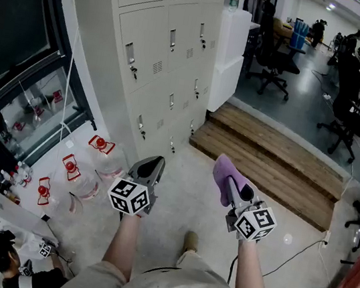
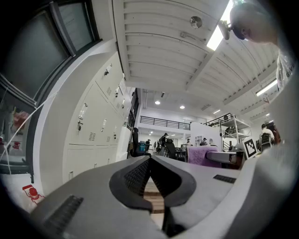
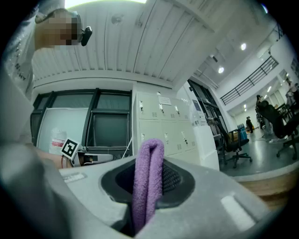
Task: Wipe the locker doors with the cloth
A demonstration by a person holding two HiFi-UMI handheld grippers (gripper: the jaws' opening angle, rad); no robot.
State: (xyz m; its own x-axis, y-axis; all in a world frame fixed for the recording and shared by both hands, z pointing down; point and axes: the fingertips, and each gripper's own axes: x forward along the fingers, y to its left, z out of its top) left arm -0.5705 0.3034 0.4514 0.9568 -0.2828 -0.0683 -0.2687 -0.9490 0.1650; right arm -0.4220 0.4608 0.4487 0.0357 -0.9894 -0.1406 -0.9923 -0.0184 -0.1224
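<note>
Cream locker doors (image 1: 168, 50) stand ahead to the left, well apart from both grippers. Right gripper (image 1: 231, 187) is clamped on the folded purple cloth (image 3: 148, 179); left gripper (image 1: 151, 167) has its jaws together, empty. Step closer first, then press the protruding fold flat against a door.

cloth (image 1: 225, 173): purple; locker doors (image 1: 170, 57): cream; left gripper (image 1: 154, 163) cube: black-white squares; step (image 1: 266, 157): brown

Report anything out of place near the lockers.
On the floor left of the lockers, clear packets with red labels lie scattered, some askew. The locker doors look shut and undamaged. The purple cloth sits pinched in the right gripper.
</note>
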